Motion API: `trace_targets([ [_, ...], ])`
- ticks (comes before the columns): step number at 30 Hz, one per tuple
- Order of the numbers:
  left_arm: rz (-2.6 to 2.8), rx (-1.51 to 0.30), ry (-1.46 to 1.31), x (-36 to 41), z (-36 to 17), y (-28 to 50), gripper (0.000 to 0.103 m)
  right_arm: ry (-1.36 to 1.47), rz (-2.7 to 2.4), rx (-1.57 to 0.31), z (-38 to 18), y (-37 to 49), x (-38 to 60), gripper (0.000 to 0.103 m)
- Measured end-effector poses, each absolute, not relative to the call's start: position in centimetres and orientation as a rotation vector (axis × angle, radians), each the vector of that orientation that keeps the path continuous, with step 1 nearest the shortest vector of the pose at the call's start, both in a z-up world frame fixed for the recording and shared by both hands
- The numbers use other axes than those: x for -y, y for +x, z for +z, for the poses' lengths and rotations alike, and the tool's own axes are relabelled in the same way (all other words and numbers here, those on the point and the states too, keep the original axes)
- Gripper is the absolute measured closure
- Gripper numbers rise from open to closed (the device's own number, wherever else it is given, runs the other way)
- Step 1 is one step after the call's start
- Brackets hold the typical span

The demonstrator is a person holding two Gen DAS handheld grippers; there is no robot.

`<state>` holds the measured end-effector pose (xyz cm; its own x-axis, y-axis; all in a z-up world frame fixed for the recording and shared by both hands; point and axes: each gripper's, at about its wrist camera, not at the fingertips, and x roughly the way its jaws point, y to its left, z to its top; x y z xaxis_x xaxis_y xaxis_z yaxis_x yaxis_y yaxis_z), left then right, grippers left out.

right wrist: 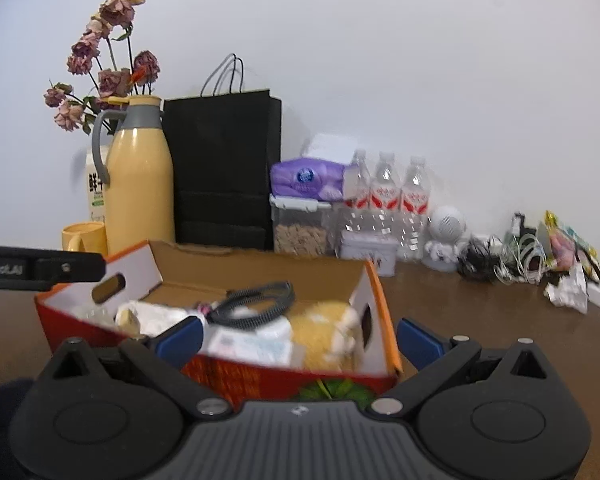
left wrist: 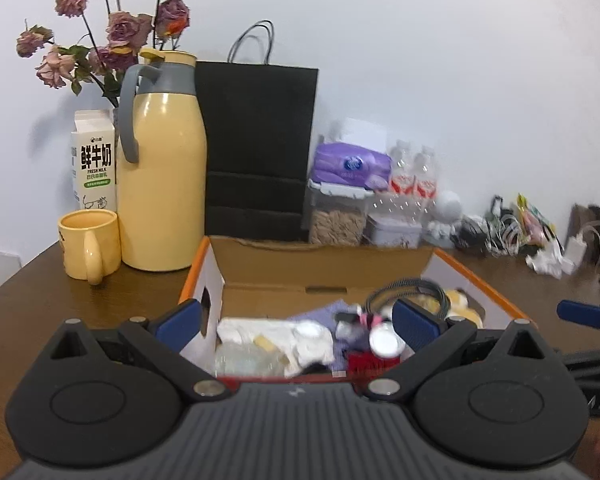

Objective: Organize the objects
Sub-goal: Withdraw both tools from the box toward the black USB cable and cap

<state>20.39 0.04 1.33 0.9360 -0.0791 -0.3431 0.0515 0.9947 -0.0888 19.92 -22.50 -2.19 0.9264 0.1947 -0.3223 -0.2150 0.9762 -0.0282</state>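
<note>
Directly in front of both tools, on the brown surface (right wrist: 480, 320), stands an open cardboard box (left wrist: 324, 268) with orange edges. It is the thing to handle, and it is full of loose items: a coiled black cable (right wrist: 256, 300), a yellow plush toy (right wrist: 324, 332), white crumpled material and a small jar (left wrist: 384, 340).

The left tool (left wrist: 296, 320) is released; its blue pads stand wide, with the near left part of the box between them, and I see no pad pressing on anything. The right tool (right wrist: 298, 338) is also released, jaws at full width around the near right corner of the box, not touching as far as I can tell.

I judge the box as light but not stiff: thin cardboard walls will bend if pinched in the middle. The oval handle hole (right wrist: 366, 320) in the end wall beside the right tool, or the folded rim near a corner, seems the better place to hold. The contents are loose, so tilting could spill them.

Behind the box stand a yellow thermos (left wrist: 164, 184) and a black paper bag (left wrist: 256, 152), near enough to hit if the box is pushed.
</note>
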Motion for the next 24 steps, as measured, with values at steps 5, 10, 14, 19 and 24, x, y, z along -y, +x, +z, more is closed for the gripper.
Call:
trace_targets([
  [5, -0.062, -0.376, -0.056, -0.1, 0.5, 18.9, 0.000, -0.053, 0.204, -0.388, -3.4, 18.5, 24.5, 0.000],
  [10, -0.050, -0.391, -0.058, -0.6, 0.0, 17.8, 0.000, -0.074, 0.221, -0.502, -5.3, 17.9, 25.3, 0.000],
  [14, -0.050, -0.410, -0.070, -1.0, -0.4, 17.3, 0.000, -0.086, 0.213, -0.568, -6.3, 18.4, 25.1, 0.000],
  [19, -0.043, -0.417, -0.098, -1.8, -0.6, 16.9, 0.000, -0.069, 0.200, -0.654, -7.5, 20.4, 24.9, 0.003],
  [24, -0.044, -0.433, -0.107, -1.9, -0.9, 17.0, 0.000, -0.024, 0.188, -0.680, -7.9, 21.7, 24.8, 0.011],
])
